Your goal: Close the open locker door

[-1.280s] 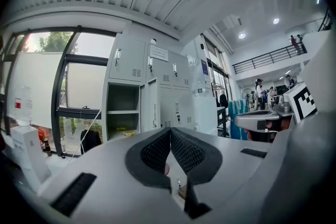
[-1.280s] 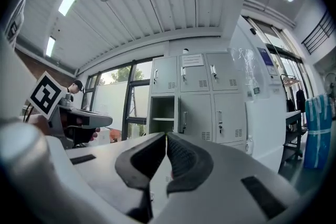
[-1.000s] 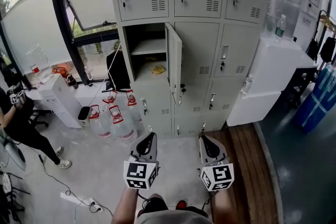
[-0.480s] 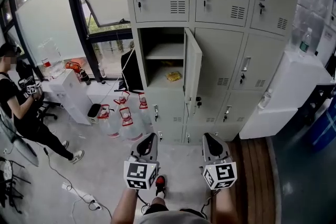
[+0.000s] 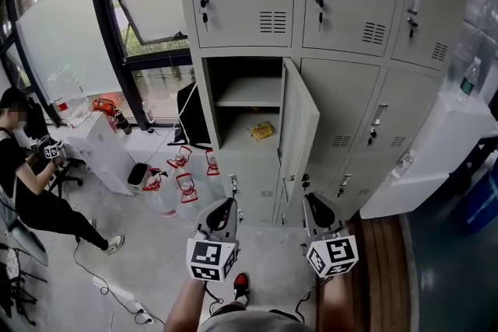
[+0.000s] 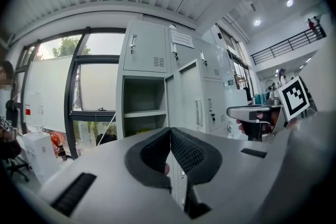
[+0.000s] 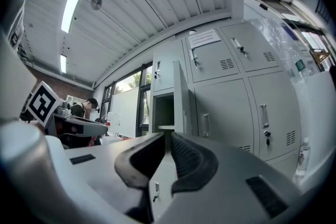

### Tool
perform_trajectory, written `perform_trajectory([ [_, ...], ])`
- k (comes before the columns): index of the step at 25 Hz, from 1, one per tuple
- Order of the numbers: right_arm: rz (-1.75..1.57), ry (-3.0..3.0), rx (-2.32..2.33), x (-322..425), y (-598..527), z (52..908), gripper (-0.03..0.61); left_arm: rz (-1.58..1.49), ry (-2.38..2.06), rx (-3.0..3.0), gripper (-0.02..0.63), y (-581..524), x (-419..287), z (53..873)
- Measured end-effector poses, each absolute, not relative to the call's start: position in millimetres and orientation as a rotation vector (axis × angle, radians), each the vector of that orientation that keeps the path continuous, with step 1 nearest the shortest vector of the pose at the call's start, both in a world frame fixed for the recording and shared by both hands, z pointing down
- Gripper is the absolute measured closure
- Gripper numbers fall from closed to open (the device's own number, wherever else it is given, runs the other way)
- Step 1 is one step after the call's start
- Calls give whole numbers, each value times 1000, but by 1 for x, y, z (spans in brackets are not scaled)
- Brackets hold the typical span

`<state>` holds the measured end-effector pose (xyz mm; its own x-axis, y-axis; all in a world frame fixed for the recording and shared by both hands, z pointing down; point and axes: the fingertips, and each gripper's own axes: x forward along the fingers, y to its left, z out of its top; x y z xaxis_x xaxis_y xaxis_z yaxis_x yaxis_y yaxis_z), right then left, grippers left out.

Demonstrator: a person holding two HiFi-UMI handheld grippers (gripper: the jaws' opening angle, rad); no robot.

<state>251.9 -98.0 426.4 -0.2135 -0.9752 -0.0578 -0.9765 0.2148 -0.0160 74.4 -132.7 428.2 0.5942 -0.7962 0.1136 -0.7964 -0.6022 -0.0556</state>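
Door [image 5: 300, 128] ajar: one; yellow packet [image 5: 262, 131]: one.

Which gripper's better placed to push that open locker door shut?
Right, probably. The right gripper hangs in front of the open door, towards its outer side; the left gripper faces the open compartment, inside the door's swing. Both are shut and empty.

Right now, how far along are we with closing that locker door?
Done: nothing on the door itself. The locker door stands wide open, swung out from its compartment. In hand: the left gripper and right gripper hang short of the door, fingers together, holding nothing. Left: reach the door and push it flat against its frame.
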Motion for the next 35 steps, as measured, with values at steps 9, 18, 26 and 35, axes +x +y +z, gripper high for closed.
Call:
perform_trajectory([
  [9,-45,2463,-1773,267,-149,426,293,247,-1385,2780,591,-175,70,439],
  [18,-57,2511,-1831,264,-178,436,278,248,-1367,2782,591,-198,71,438],
  [26,-53,2559,-1838,259,-186,439,304,246,-1374,2776,591,-206,67,439],
  [35,-46,2559,-1861,252,-191,439,374,232,-1410,2746,591,-206,51,441],
])
